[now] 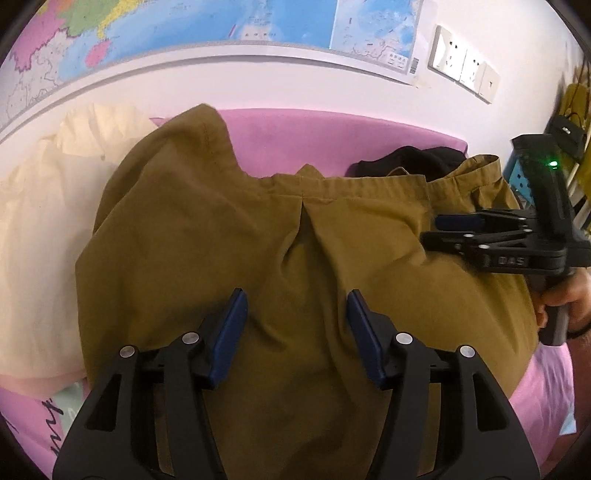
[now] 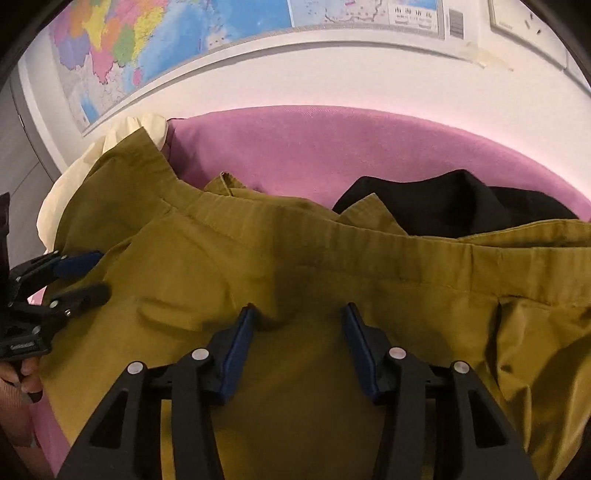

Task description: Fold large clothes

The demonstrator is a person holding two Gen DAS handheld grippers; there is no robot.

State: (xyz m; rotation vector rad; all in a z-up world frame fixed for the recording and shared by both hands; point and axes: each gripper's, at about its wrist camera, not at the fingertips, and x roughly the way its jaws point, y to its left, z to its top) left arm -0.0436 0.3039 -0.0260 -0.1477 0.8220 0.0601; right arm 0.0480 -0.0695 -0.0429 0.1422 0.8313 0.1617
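An olive-brown shirt (image 1: 207,236) lies spread, back side up, on a pink sheet (image 1: 295,136); its collar band runs along the far side, with a pleat below it. My left gripper (image 1: 297,295) is open and empty, just above the middle of the shirt. My right gripper (image 1: 430,230) shows at the shirt's right side, open, its fingers over the cloth. In the right wrist view the shirt (image 2: 295,266) fills the lower frame, my right gripper (image 2: 298,310) is open over it, and my left gripper (image 2: 99,273) is open at its left edge.
A cream garment (image 1: 40,221) lies left of the shirt, partly under it. A black garment (image 2: 461,203) lies beyond the collar on the right. A white wall with a map (image 1: 221,26) and sockets (image 1: 461,62) stands behind the bed.
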